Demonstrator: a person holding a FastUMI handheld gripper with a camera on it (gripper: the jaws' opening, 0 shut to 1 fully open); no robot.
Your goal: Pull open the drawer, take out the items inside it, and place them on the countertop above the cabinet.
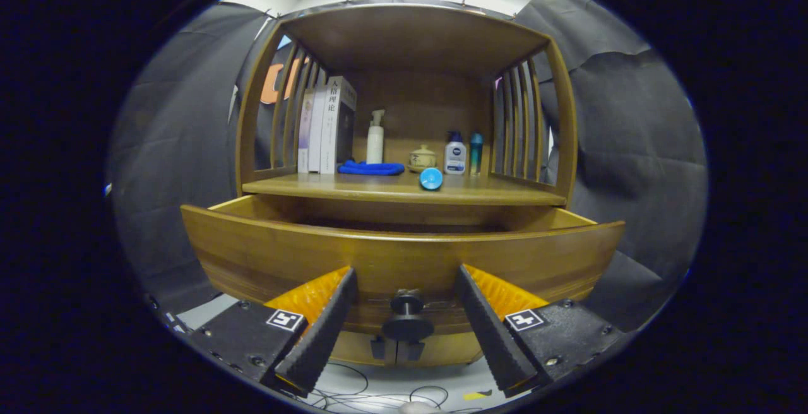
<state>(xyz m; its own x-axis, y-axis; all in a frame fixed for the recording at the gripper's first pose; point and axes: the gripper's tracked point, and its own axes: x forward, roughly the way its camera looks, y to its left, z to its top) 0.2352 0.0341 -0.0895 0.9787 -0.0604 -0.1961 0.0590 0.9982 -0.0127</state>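
The wooden drawer [404,256] stands pulled out of the cabinet, its front panel just ahead of my fingers. Its dark round knob [406,303] sits between the two fingers without touching either. My gripper [404,278] is open, one finger on each side of the knob. The drawer's inside is hidden behind the front panel. On the countertop [492,194] above lie a blue round object [431,178] near its front edge and a blue cloth [371,168] further back.
At the back of the countertop stand several books [325,125], a white pump bottle [375,137], a small lidded jar [422,158], a white bottle [455,155] and a teal bottle [476,153]. Slatted wooden sides flank the shelf. Cables lie on the floor below.
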